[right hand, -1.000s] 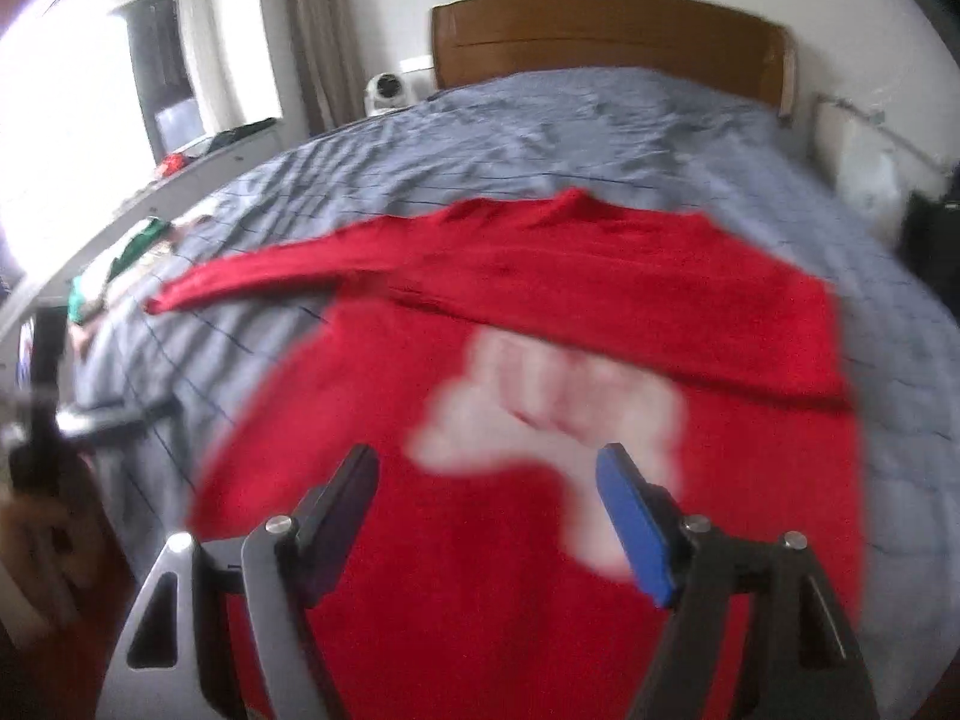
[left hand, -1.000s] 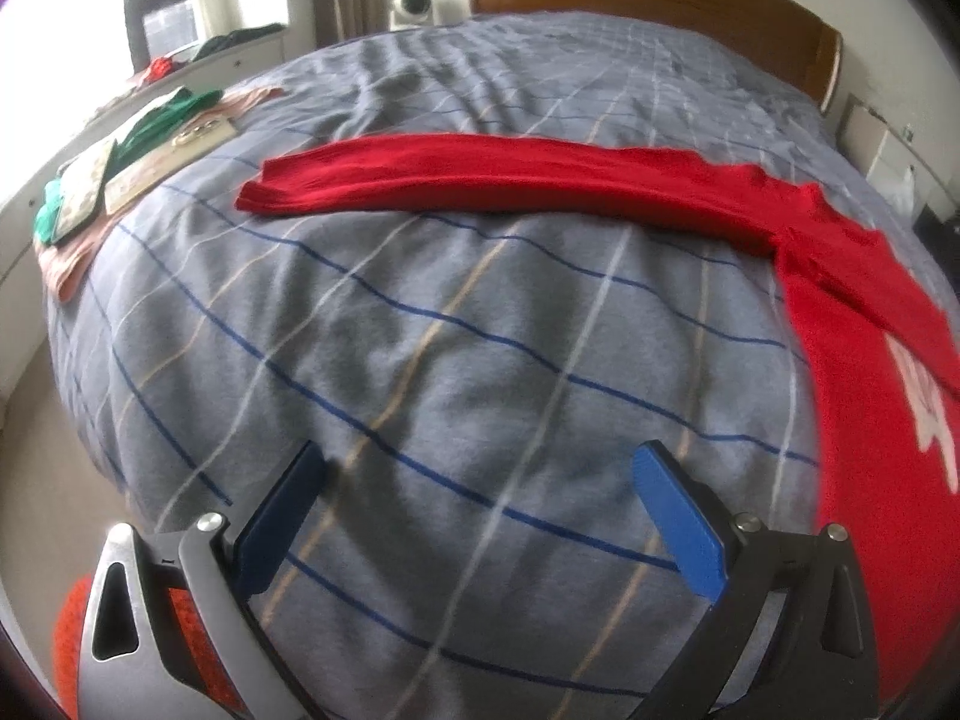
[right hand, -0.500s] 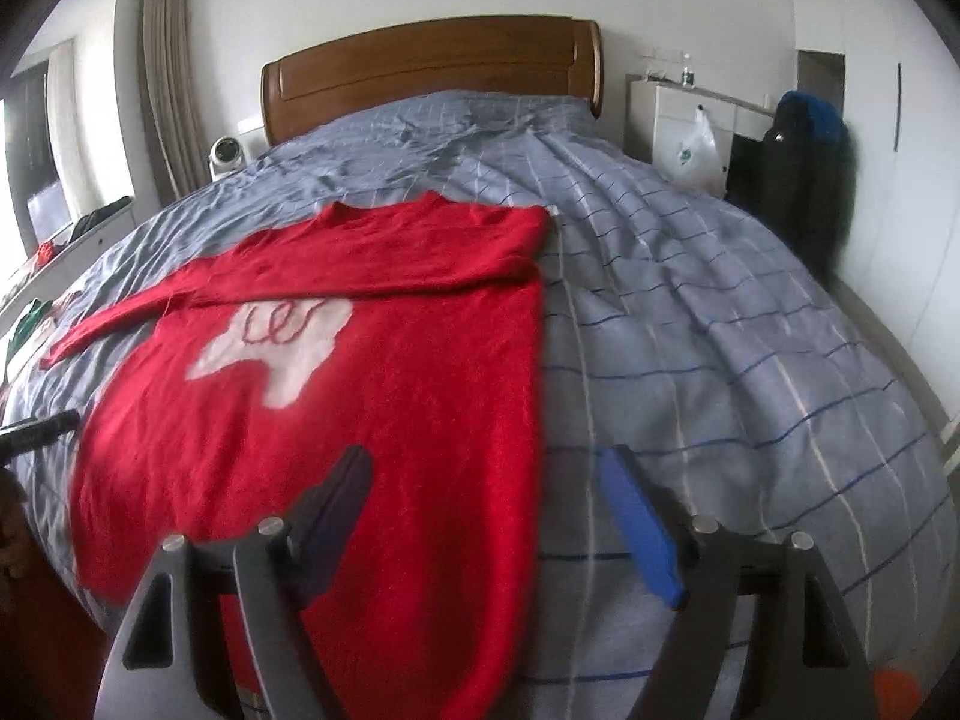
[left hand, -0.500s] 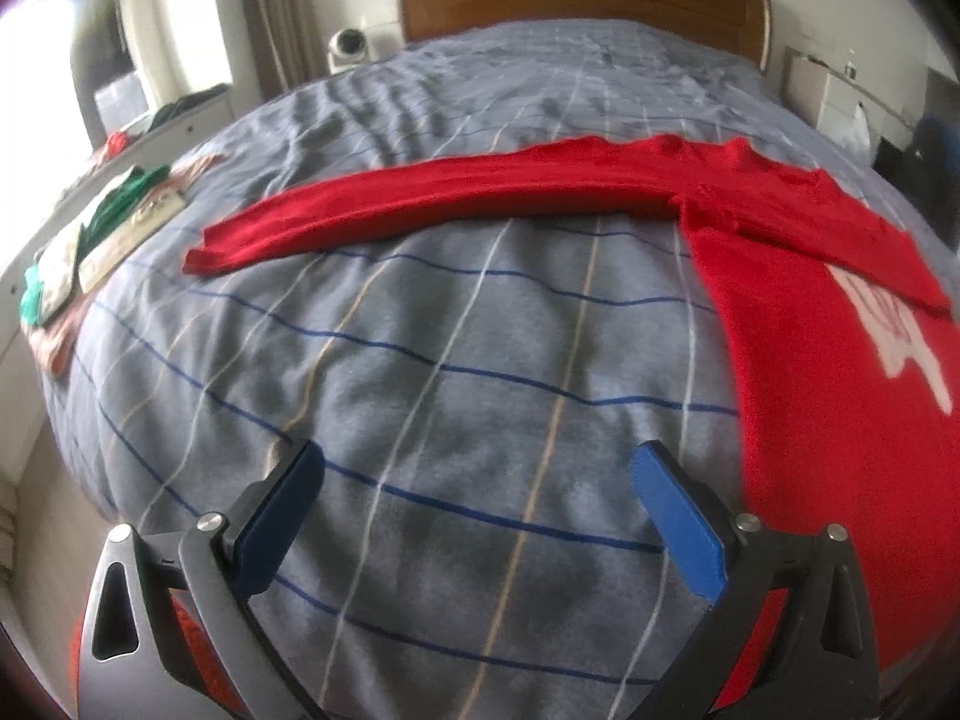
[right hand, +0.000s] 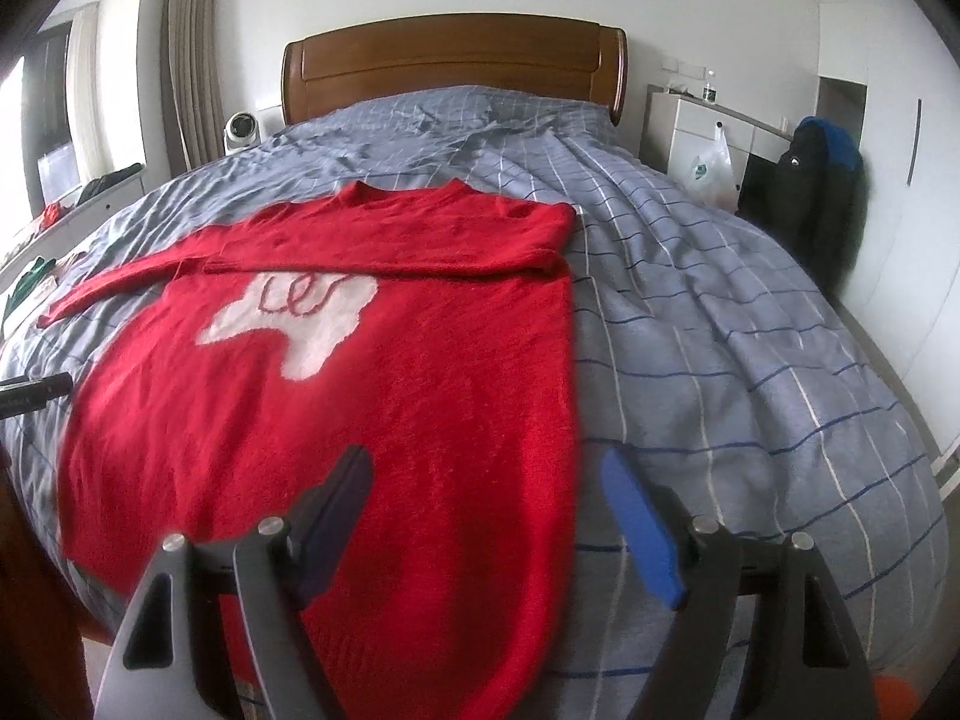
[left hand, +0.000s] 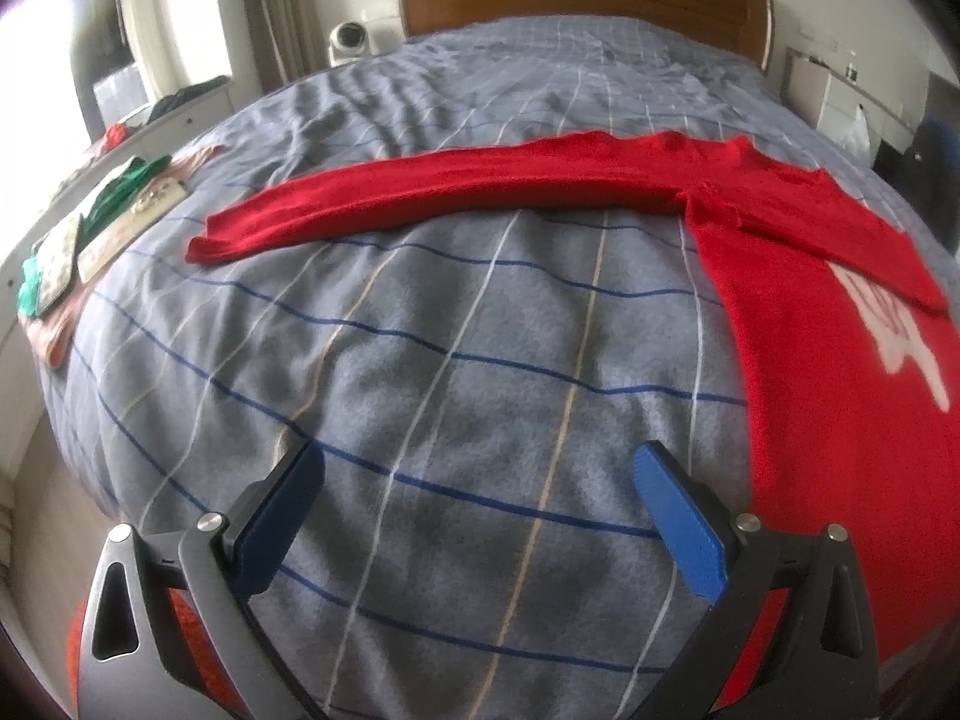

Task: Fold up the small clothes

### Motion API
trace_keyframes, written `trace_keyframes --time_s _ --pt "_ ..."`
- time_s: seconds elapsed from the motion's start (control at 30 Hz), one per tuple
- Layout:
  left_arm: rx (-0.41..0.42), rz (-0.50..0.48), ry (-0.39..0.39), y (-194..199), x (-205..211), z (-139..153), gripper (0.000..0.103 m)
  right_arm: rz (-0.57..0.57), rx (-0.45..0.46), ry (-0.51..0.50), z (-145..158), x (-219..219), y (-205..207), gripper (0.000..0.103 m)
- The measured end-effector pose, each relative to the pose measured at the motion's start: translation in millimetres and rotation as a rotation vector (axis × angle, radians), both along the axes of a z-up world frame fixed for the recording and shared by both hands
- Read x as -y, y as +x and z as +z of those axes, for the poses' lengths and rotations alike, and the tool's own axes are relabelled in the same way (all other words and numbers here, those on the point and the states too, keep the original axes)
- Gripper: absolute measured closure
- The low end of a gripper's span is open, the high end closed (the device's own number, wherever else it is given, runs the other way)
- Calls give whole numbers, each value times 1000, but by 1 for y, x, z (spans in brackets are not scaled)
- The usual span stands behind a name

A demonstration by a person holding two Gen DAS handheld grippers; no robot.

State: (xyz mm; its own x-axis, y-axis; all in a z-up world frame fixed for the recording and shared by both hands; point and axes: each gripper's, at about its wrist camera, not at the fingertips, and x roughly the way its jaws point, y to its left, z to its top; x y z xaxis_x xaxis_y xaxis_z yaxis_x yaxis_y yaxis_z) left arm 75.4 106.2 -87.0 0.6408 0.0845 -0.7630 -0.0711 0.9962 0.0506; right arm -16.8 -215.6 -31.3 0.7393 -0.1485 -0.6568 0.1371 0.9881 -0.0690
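The left sleeve (left hand: 420,192) lies stretched out across the bed (left hand: 420,360), well beyond the left claw (left hand: 474,516), which is wide open and empty. The right sleeve (right hand: 384,252) is already folded across the sweater (right hand: 360,420). Judged next move: carry the left sleeve inward. The right claw (right hand: 486,522), open and empty, hovers over the sweater's right edge.

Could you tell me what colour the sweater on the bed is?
Red, with a white patch on the sweater; right wrist view.
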Motion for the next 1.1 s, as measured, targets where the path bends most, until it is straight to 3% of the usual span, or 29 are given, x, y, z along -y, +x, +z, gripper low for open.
trace_keyframes --time_s 0.2,0.4,0.53,0.63,0.7,0.8,0.83,0.9,0.93,0.97,1.0,1.1 --pt "-20 -11 -22 2 -4 2 1 11 -7 -7 -3 -5 1 25" --pt "-27 38 -239 25 -55 31 1 6 -2 -7 -2 -2 0 25" --pt "-18 154 -246 57 -111 42 1 5 -10 5 -3 1 0 25" --pt "-64 314 -239 85 -168 31 1 5 -5 8 -3 2 0 25" --pt "-117 432 -312 103 -209 17 1 5 -3 12 -2 3 1 25" --pt "-150 489 -419 118 -237 3 3 7 -12 9 -3 2 1 25" --pt "-141 482 -417 122 -237 3 7 9 -16 6 -4 2 2 25" --pt "-121 454 -379 128 -230 5 27 13 -22 -1 -5 -1 3 25" --pt "-117 431 -363 132 -226 5 51 15 -25 -5 -6 -2 3 25" --pt "-125 399 -370 138 -220 3 90 16 -28 -8 -7 -3 4 25" --pt "-140 390 -377 142 -218 3 98 17 -32 -9 -8 -4 5 25" --pt "-76 361 -358 146 -201 31 99 19 -38 -4 -10 -6 8 25"
